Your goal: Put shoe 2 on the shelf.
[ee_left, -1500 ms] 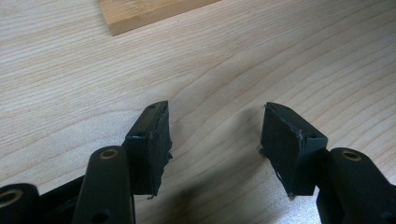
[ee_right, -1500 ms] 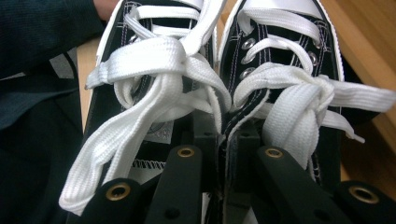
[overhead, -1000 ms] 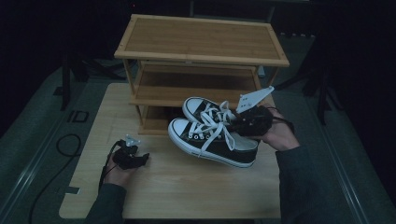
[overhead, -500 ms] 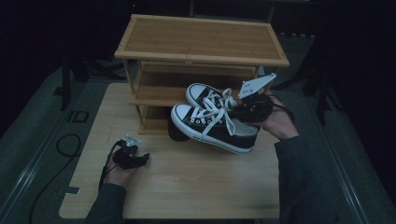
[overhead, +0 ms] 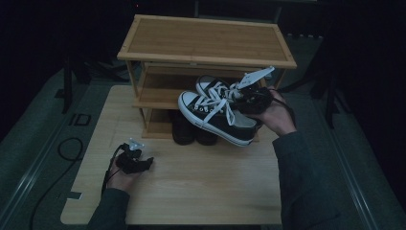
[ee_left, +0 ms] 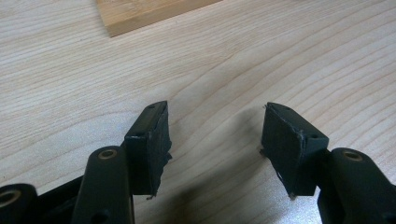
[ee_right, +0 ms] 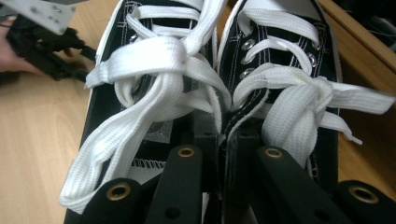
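Observation:
A pair of black canvas sneakers (overhead: 215, 115) with white laces and toe caps hangs in the air in front of the wooden shoe rack (overhead: 206, 43), level with its middle shelf, toes pointing left. My right gripper (overhead: 249, 98) is shut on them. In the right gripper view its jaws (ee_right: 224, 135) pinch the two inner collars together, one sneaker (ee_right: 140, 70) on each side of the other (ee_right: 280, 56). My left gripper (overhead: 143, 163) rests low on the table at the front left. Its jaws (ee_left: 215, 112) stand open over bare wood with nothing between them.
The rack stands at the back of the light wooden table (overhead: 191, 191). A dark pair of shoes (overhead: 184, 129) sits on its lowest level, right under the held sneakers. A corner of the rack's base (ee_left: 140, 14) lies ahead of the left gripper. A cable (overhead: 67, 148) trails off the table's left side.
The right hand has carried the sneakers up and back toward the rack's middle shelf. The left gripper has stayed where it was, still open.

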Motion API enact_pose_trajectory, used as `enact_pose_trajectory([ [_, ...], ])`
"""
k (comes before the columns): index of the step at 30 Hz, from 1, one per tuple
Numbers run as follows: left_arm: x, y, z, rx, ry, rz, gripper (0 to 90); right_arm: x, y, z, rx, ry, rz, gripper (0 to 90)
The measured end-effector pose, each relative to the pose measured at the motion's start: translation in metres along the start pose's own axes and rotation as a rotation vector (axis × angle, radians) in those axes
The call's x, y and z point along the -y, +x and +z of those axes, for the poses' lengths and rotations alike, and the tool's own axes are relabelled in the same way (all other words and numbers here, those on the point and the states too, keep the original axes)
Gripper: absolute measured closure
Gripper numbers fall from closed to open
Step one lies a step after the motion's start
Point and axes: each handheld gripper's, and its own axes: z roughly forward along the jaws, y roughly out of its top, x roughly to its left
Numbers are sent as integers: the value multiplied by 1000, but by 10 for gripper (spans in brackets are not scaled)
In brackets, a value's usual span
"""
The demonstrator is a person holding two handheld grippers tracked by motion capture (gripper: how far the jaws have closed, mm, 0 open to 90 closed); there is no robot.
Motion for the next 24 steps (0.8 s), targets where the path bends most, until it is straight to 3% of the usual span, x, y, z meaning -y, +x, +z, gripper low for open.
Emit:
enact_pose_trajectory([
  [15,0,0,0,1,-1,1,420,-5,-5,12,145,-23,133,844],
  [24,0,0,0,1,-1,1,419,-11,0,15,201,-7,139,845],
])
